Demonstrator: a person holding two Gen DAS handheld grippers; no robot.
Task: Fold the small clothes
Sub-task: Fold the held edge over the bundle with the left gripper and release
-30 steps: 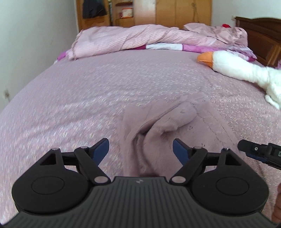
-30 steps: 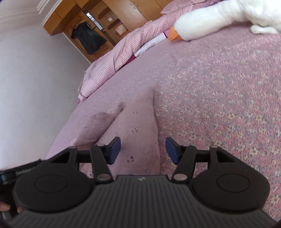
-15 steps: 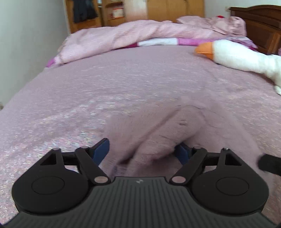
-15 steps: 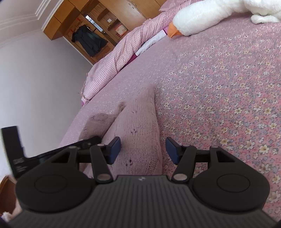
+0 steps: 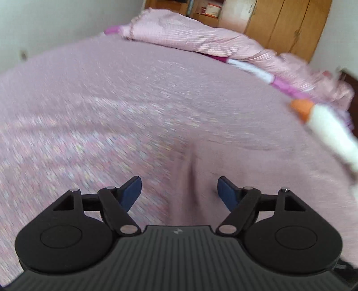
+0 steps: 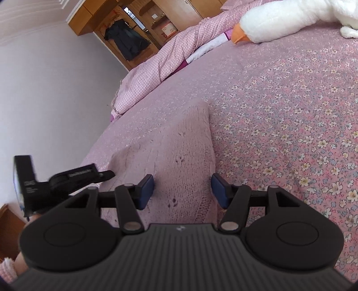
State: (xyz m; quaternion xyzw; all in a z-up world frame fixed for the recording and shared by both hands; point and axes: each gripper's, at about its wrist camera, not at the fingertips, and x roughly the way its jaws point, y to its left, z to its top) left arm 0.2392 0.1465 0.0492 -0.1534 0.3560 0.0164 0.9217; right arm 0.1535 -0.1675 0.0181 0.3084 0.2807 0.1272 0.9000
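Note:
A small dusty-pink knitted garment (image 6: 179, 152) lies on the flowered bedspread (image 6: 290, 112). My right gripper (image 6: 182, 191) is open, its blue pads either side of the garment's near edge, close above it. The left wrist view is blurred by motion. There the garment (image 5: 235, 163) spreads to the right with a crease in it, and my left gripper (image 5: 179, 191) is open over its left part, holding nothing. The left gripper also shows at the left of the right wrist view (image 6: 67, 179), beside the garment.
A white plush goose (image 6: 279, 20) with an orange beak lies at the far right of the bed, also seen in the left wrist view (image 5: 329, 125). A rolled pink checked quilt (image 6: 161, 67) lies along the head of the bed. A wooden wardrobe (image 5: 279, 24) stands behind.
My left gripper has swung leftward and tilted, blurring its view. The bunched fold of the garment between its fingers now lies flatter. My right gripper has stayed nearly still.

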